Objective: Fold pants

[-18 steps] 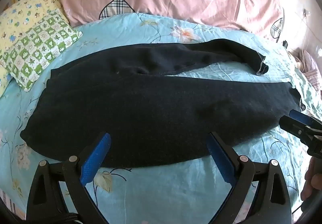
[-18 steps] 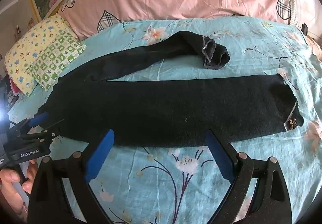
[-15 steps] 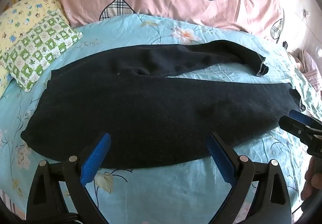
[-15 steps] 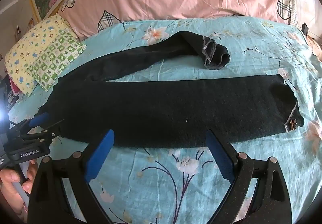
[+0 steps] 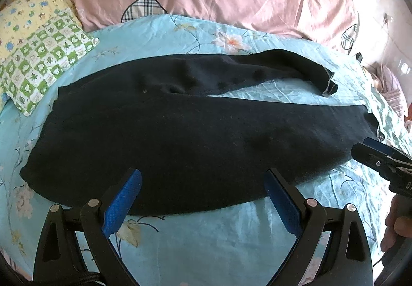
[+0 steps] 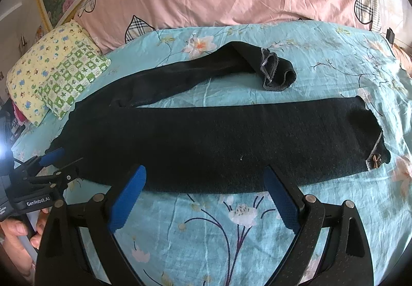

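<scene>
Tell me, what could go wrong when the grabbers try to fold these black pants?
1. The far leg's cuff is rolled over on itself; folded as it lies, it may leave a lump.
2. The two legs of the pants lie apart, so they might stack crooked.
3. Both the left gripper and right gripper are open over the sheet, near the pants' edge; they might pinch sheet too.

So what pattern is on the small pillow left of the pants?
Green-and-white checks on the pillow, clearest in the right wrist view.
</scene>
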Demonstrator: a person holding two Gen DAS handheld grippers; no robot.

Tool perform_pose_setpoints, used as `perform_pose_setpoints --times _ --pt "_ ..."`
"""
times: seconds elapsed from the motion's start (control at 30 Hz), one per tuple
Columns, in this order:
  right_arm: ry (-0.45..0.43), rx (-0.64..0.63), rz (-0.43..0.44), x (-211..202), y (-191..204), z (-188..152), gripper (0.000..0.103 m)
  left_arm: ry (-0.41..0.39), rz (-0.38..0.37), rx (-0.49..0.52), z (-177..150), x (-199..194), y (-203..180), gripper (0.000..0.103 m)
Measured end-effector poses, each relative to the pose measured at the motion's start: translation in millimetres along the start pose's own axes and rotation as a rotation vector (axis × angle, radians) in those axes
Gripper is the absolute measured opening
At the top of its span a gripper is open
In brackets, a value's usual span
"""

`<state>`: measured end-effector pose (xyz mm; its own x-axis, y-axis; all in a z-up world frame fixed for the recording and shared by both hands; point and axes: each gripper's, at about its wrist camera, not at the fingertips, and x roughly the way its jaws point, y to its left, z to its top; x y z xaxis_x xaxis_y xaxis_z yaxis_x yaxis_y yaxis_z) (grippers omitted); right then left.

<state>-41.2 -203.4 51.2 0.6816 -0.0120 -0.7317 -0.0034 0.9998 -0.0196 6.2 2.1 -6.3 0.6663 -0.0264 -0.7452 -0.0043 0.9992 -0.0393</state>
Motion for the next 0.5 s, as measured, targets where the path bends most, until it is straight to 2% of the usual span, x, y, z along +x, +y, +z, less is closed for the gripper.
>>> perform_pose_setpoints --times 0.1,0.33,0.5 --pt "0.025 0.005 -0.017 -0.1 -2.7 -1.8 0.093 0.002 -0.008 -0.004 1.6 1.4 0.8 0.097" --pt "0.022 0.012 -0.010 -0.1 -5.5 -0.2 0.093 0.007 -0.014 -0.010 7.0 4.3 2.2 0.096" --pt "0.067 0.041 0.002 0.1 -8.4 5.7 0.093 0.008 -0.018 -0.011 10.8 6.0 3.8 0.097"
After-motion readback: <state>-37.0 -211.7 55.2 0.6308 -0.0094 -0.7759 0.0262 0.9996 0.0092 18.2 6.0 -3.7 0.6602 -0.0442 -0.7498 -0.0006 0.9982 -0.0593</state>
